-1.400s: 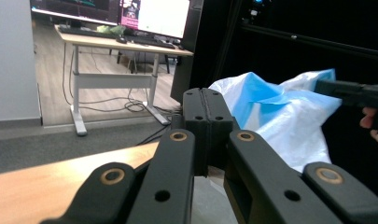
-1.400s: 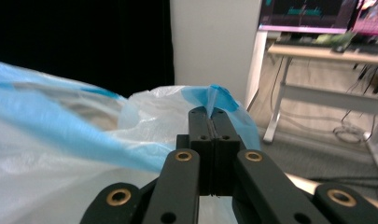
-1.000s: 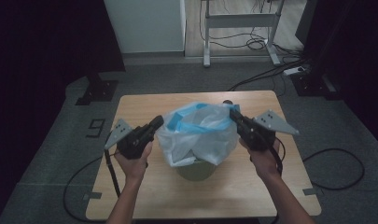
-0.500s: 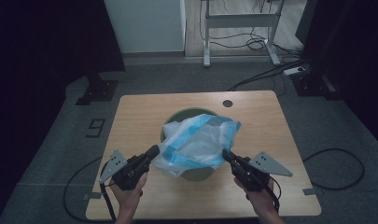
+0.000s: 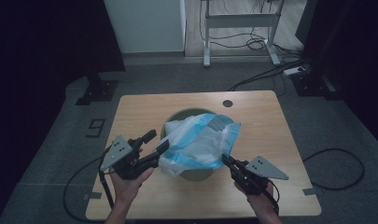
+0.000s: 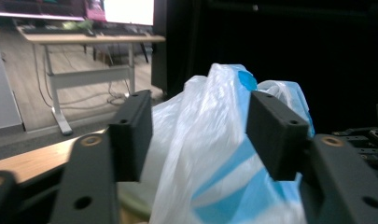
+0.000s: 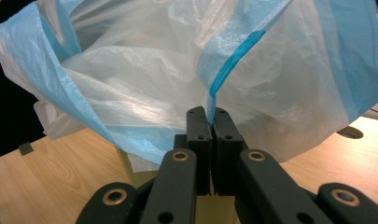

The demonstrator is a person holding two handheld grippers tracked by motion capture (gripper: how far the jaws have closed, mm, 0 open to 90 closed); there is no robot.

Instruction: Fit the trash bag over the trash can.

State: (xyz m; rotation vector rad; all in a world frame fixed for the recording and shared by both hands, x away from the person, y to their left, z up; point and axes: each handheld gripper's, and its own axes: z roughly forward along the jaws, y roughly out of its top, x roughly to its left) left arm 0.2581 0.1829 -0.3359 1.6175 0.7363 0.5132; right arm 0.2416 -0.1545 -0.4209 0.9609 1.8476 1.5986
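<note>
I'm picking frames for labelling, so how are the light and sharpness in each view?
High view: dim, room edges nearly black, table evenly lit, slightly soft. Left gripper view: dark background, bright desk behind, the plastic bag smeared by blur between its parted jaws. Right gripper view: bright and crisp, light glowing through the bag where its jaws pinch the blue edge.

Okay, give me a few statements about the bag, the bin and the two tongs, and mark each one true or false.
1. The right tongs are shut on the plastic bag. True.
2. The left tongs pinch the bag's edge. False: their jaws have just been opening and stand apart, the bag between them unpressed.
3. The bag lies flat on the floor. False: it sits over the green bin.
4. The bin stands on the wooden table. True.
</note>
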